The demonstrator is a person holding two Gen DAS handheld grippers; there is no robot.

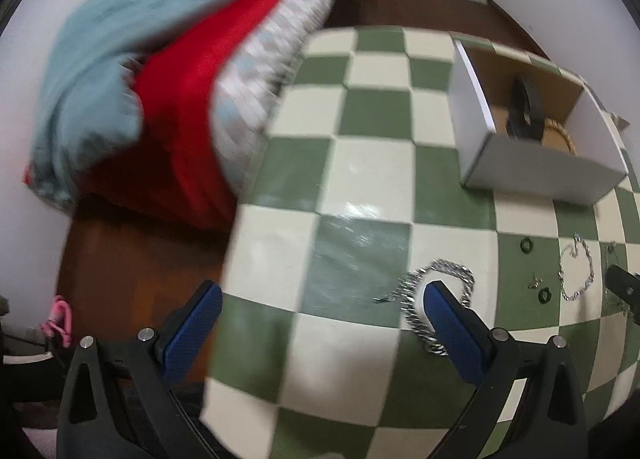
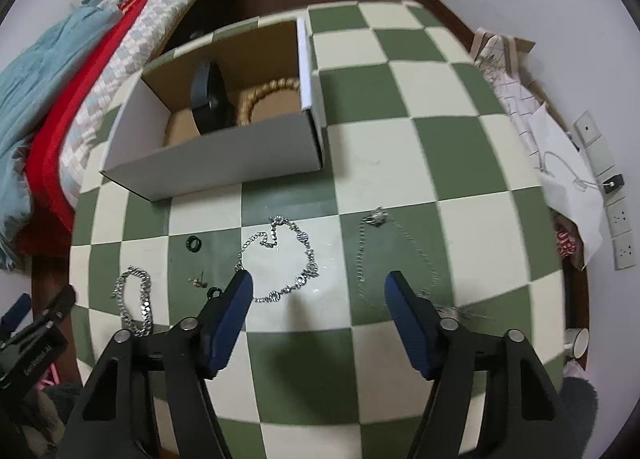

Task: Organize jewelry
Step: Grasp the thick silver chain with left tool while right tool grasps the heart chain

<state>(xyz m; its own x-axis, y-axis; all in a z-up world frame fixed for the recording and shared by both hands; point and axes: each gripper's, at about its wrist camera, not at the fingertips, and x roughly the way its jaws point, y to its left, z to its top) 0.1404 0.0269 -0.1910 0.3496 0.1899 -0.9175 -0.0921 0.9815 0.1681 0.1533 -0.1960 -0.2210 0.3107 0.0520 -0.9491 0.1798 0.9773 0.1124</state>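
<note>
Pickup step, judged. Left gripper (image 1: pixel 320 295) open, curb chain (image 1: pixel 438 291) at its right finger. Right gripper (image 2: pixel 319 285) open, crystal chain (image 2: pixel 286 255) just ahead; thin necklace (image 2: pixel 394 255) right-ahead. Box (image 2: pixel 224 157) beyond on desk (image 2: pixel 452 131). Next: lower, close on chain.

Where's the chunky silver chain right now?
The chunky silver chain lies on the checkered table, at the left end of the jewelry row beside the small stud earring. In the left wrist view it curls around the left tongs' right fingertip.

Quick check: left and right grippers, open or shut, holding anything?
Left gripper: open, holding nothing.
Right gripper: open, holding nothing.
</note>
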